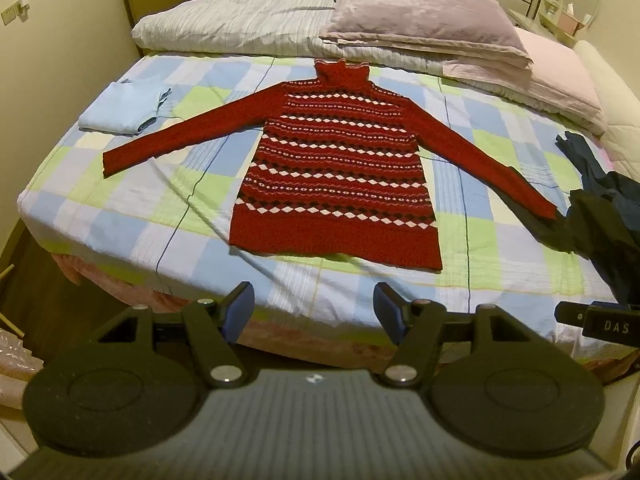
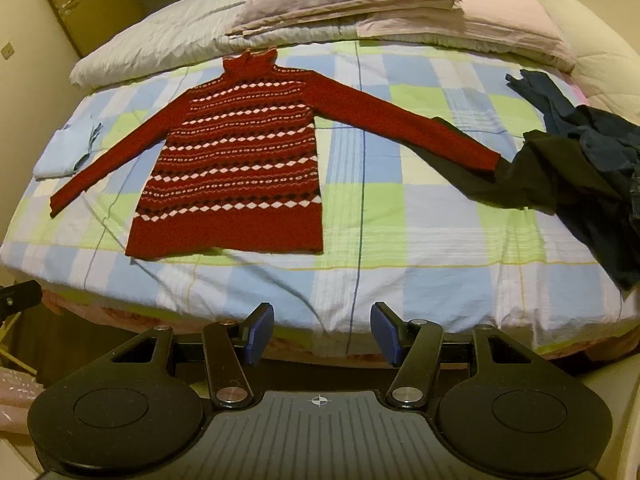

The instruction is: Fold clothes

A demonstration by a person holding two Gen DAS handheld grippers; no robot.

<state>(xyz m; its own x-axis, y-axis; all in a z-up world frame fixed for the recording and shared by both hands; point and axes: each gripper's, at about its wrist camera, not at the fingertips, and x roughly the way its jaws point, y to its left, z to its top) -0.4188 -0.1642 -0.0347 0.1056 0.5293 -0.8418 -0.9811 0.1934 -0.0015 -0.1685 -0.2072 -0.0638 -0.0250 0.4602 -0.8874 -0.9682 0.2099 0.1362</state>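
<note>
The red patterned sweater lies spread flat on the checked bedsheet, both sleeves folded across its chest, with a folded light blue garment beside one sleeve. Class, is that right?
Not quite. The red patterned sweater does lie flat on the checked bedsheet, but both sleeves stretch straight outward, not across the chest. The left wrist view shows it. The folded light blue garment is indeed beside one sleeve.

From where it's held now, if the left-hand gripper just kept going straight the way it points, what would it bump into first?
Probably the checked bedsheet near the bed's front edge, just short of the red sweater's hem. The left gripper is open and empty; depth is hard to judge.
</note>
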